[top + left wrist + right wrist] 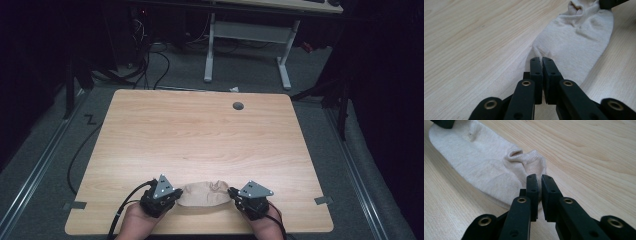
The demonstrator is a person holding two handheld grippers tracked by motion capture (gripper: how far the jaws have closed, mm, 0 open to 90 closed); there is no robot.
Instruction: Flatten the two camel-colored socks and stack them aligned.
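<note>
A beige ankle sock point(202, 194) lies flat on the wooden table point(200, 130) near its front edge, stretched between my two grippers. My left gripper point(179, 196) is shut on the sock's left end; in the left gripper view its jaws point(541, 59) pinch a fold of the fabric point(576, 40). My right gripper point(231, 192) is shut on the sock's right end. In the right gripper view its jaws point(539, 177) stand nearly together with the ribbed cuff edge of the sock point(481, 162) between them. Each gripper view shows the other gripper's tip at the sock's far end.
A grey grommet hole point(238, 106) sits near the table's far edge. Beyond the table stand a white-legged desk point(210, 50) and floor cables point(150, 60). Tape marks point(323, 200) flank the front corners. Bare wood stretches ahead of the sock.
</note>
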